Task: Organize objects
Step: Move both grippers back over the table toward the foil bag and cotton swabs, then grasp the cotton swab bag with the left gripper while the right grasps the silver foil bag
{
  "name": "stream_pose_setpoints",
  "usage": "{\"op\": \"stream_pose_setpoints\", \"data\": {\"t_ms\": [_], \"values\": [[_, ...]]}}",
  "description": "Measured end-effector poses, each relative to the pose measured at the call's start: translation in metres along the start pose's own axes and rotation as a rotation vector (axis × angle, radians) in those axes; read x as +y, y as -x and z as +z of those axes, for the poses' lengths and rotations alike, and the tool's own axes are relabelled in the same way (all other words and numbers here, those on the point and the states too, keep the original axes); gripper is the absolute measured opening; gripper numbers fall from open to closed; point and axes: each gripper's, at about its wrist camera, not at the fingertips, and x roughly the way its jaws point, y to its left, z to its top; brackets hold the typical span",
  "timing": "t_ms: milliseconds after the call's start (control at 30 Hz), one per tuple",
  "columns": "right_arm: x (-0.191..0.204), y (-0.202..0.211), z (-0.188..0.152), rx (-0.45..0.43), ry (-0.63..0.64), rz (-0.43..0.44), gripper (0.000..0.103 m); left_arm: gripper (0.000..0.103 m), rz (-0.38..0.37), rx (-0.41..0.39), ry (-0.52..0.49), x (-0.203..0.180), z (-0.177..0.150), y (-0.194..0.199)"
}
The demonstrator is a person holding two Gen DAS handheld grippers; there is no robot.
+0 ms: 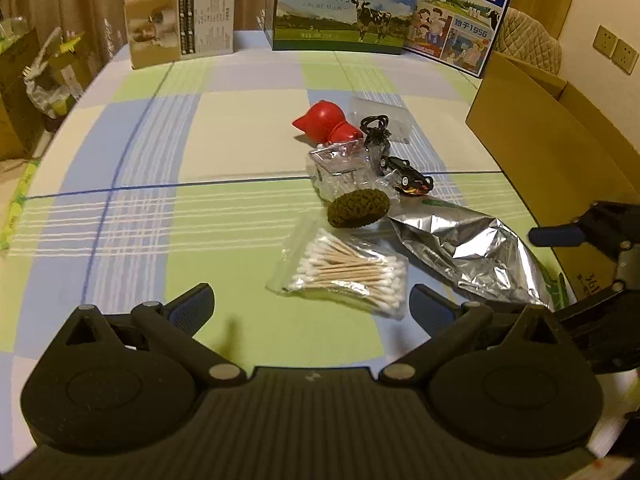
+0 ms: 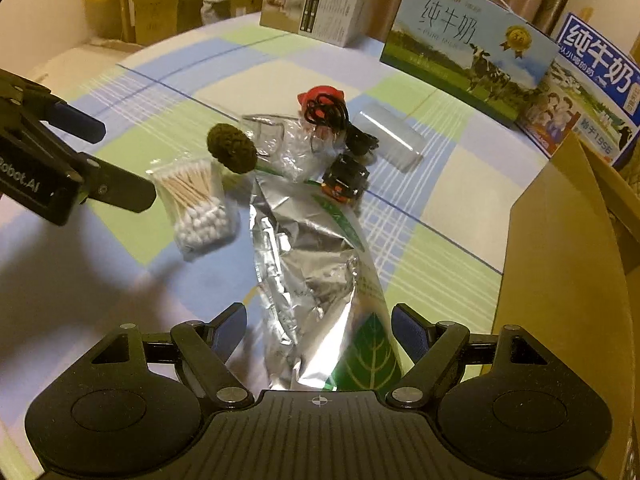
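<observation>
Here, near to far.
Left gripper (image 1: 310,306): jaws spread, nothing between them, over the near part of the checked tabletop (image 1: 160,168).
Right gripper (image 2: 318,326): jaws spread wide above the silver foil pouch (image 2: 312,264), not gripping it.
Cotton swab bag (image 1: 344,272): just beside the pouch.
Dark knobbly ball (image 1: 358,208): touching the swab bag.
Toy car (image 1: 408,176), crumpled clear wrap (image 1: 340,172), red piece (image 1: 328,124): clustered mid-table.
Cardboard box (image 1: 552,148): right edge.
Milk cartons (image 1: 344,8): far edge.

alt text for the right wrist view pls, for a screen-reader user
The open right gripper hangs over a crumpled silver foil pouch on a checked tablecloth. Beyond lie a bag of cotton swabs, a dark knobbly ball, a toy car and a red toy. The open left gripper enters from the left; a cardboard box stands right.
</observation>
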Motion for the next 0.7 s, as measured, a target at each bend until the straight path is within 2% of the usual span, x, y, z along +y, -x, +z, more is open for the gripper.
{"op": "stream_pose_setpoints", "data": {"t_ms": [167,200,267,367,533,700], "values": [[-0.007,-0.014,0.004,0.041,-0.011,0.007,0.076,0.102,-0.059,0.021,-0.008,0.0,0.002,-0.017],[-0.008,-0.015,0.004,0.042,-0.02,0.008,0.074,0.102,-0.065,0.023,-0.013,0.0,0.003,-0.019],[-0.01,-0.016,0.005,0.048,-0.026,0.002,0.063,0.102,-0.073,0.029,-0.033,-0.001,0.005,-0.025],[-0.012,-0.015,0.007,0.056,-0.042,-0.004,0.055,0.102,-0.098,0.03,-0.066,-0.004,0.009,-0.033],[-0.017,-0.012,0.008,0.053,-0.082,0.006,0.048,0.102,-0.116,0.028,-0.155,-0.016,0.013,-0.044],[-0.017,-0.009,0.009,0.049,-0.102,0.006,0.045,0.101,-0.129,0.052,-0.176,-0.022,0.013,-0.053]]}}
